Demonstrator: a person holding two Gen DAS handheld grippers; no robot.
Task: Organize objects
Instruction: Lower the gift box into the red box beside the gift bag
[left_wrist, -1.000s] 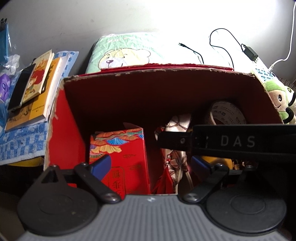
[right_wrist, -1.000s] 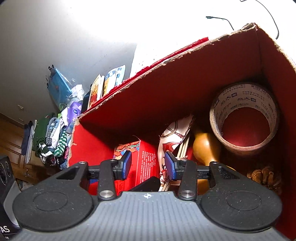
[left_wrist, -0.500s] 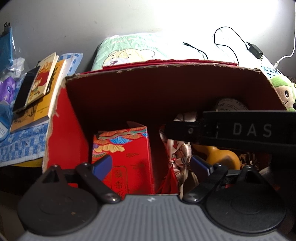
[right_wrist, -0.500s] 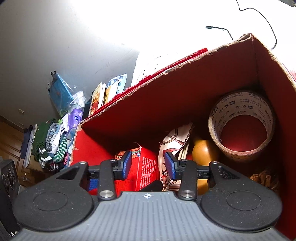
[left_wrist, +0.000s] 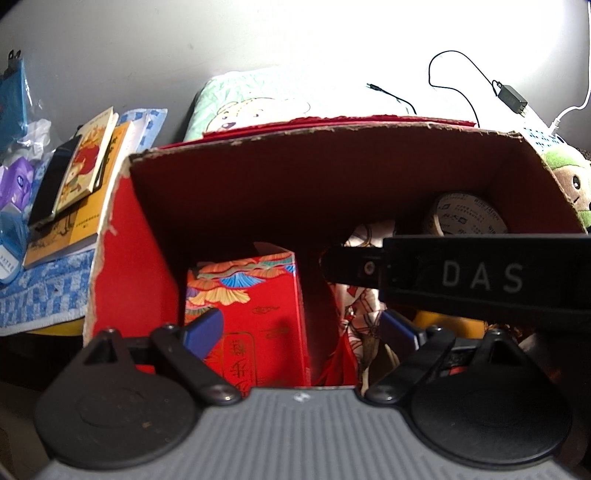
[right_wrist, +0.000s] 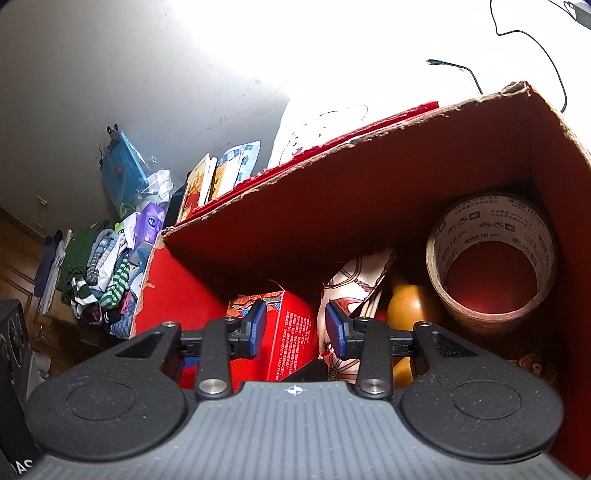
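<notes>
An open red cardboard box (left_wrist: 122, 266) (right_wrist: 554, 155) fills both views. Inside stand a red printed packet (left_wrist: 255, 306) (right_wrist: 291, 325), a patterned cloth item (left_wrist: 360, 306) (right_wrist: 351, 280), a yellow gourd (right_wrist: 410, 306) and a tape roll (left_wrist: 465, 218) (right_wrist: 491, 266). My left gripper (left_wrist: 301, 330) is open wide at the box's near side, framing the packet and holding nothing. My right gripper (right_wrist: 295, 326) is open with a narrower gap in front of the packet and cloth, and holds nothing. Its black body (left_wrist: 480, 277) crosses the left wrist view.
Books (left_wrist: 74, 184) lie on a blue checked cloth (left_wrist: 40, 291) left of the box. A bear-print pillow (left_wrist: 258, 99), cables and a charger (left_wrist: 511, 98) lie behind it. A green plush toy (left_wrist: 570, 177) sits at right. Clothes (right_wrist: 99, 266) are piled at left.
The box and tape roll sit lower in the right wrist view, so that gripper has lifted or tilted up a little. The left view has barely shifted. Both grippers keep the same opening.
</notes>
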